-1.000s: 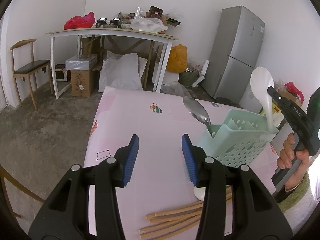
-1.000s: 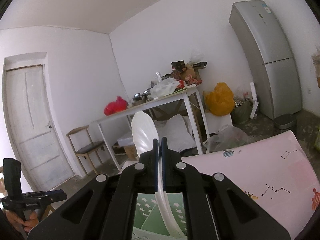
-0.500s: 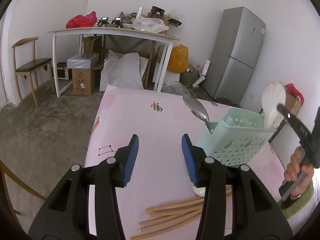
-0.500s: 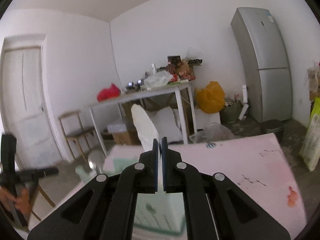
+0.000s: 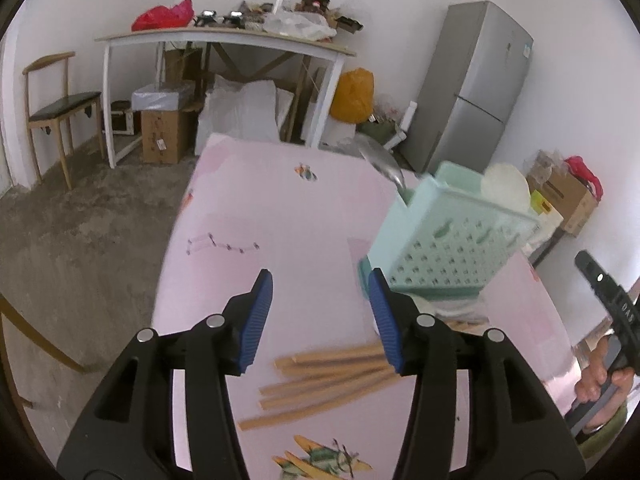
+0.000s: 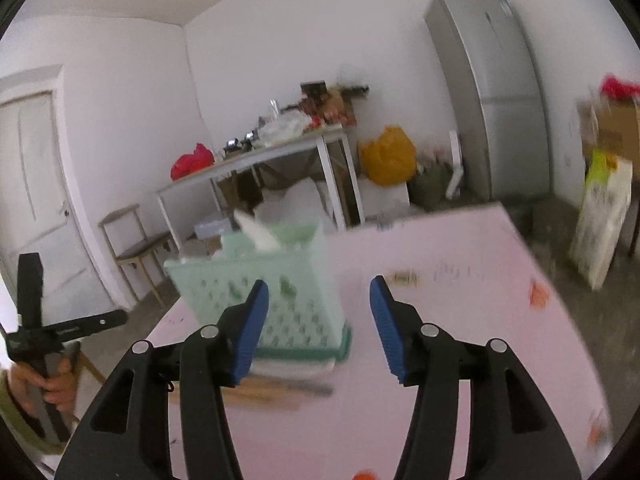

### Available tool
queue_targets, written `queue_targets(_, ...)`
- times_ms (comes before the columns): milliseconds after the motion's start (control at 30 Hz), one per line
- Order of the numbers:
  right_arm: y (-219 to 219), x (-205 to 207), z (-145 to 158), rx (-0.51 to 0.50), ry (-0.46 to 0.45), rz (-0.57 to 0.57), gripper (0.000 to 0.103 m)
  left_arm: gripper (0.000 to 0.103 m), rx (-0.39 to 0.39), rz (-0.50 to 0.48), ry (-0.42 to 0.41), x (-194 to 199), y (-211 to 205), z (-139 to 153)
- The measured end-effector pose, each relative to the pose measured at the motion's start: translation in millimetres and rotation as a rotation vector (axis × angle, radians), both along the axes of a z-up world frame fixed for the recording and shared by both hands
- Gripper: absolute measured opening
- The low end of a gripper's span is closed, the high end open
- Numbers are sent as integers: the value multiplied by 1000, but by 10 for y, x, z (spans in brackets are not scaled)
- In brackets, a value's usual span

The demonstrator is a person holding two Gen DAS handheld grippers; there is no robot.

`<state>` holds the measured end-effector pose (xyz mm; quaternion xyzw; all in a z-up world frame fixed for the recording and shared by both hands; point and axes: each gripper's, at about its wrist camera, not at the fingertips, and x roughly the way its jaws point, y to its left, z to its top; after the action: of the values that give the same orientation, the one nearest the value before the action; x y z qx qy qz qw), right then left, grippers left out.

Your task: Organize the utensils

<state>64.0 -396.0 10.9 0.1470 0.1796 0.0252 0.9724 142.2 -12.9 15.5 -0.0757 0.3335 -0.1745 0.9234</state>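
I find myself in a lived-in home's utility room: a grey fridge (image 5: 476, 92) on bare concrete floor (image 5: 76, 216), a cluttered white trestle table (image 5: 224, 38), a wooden chair (image 5: 56, 108), stacked boxes (image 5: 164, 136), and a panelled door (image 6: 36, 200).

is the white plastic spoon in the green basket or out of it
In: the white plastic spoon stands in the mint-green perforated plastic basket, only its bowl above the rim.

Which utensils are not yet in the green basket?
The wooden chopsticks: they lie flat on the pink table, whereas the metal spoon and white spoon stand in the basket.
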Motion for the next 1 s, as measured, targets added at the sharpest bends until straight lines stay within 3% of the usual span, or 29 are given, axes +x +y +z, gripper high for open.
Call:
queue_targets(100, 101, -56, -230, 34, 80, 22, 52, 52, 36, -65, 12, -62, -163, -68)
queue_targets(267, 308, -19, -477, 80, 161, 75, 52, 55, 165, -206, 27, -27, -588, -209)
queue_targets(500, 528, 131, -507, 97, 176, 137, 52, 58, 338, -318, 76, 222, -1065, -511)
queue_targets(767, 488, 199, -660, 153, 194, 167, 52, 60, 421, -390, 112, 327, -1251, -626)
queue_targets(833, 479, 209, -687, 162, 196, 172, 52, 47, 431, -413, 113, 308, -1278, -638)
queue_targets(1000, 439, 207, -690, 179, 189, 173, 52, 28, 447, -413, 46, 216, -1262, -503)
